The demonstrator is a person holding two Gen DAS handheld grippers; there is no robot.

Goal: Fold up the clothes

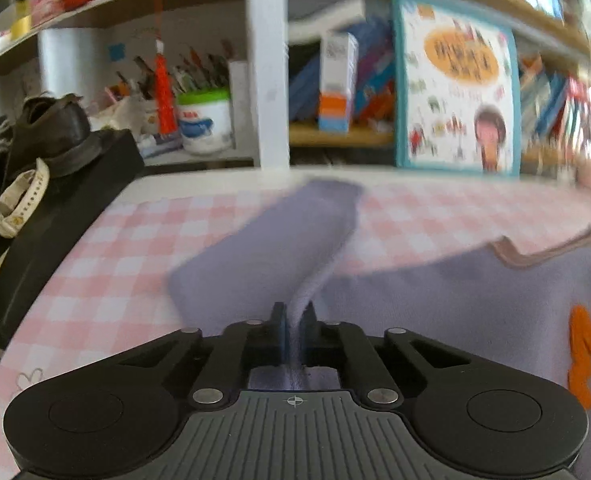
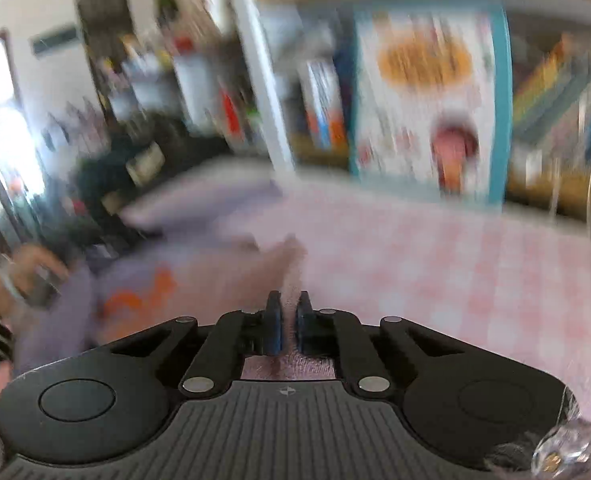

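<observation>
Closest in, the left tongs are clenched on a raised ridge of the lavender fleece sweatshirt with orange felt letters, the cloth running straight up out of the pinch and away along a sleeve that lies diagonally toward the far edge of the pink-and-white checked tabletop. On the other side, the right tongs are pinched nearly together on a pinkish-brown fold of the same garment, likely its neckband or lining, though blur makes the exact spot hard to tell. The sweatshirt's body spreads to the right of the left tongs and to the left of the right tongs, so it sits between the two, lying on the tabletop. The danger, as I judge it: both grips hold only a thin pinch of fabric, and a quick swing could pull the cloth free or drag the whole body askew, leaving a crooked fold. Further left, a black box carrying a dark brown leather shoe sits at the tabletop's edge; a swept sleeve could catch it. Beyond stands a bookshelf with a teal-bordered picture book.
</observation>
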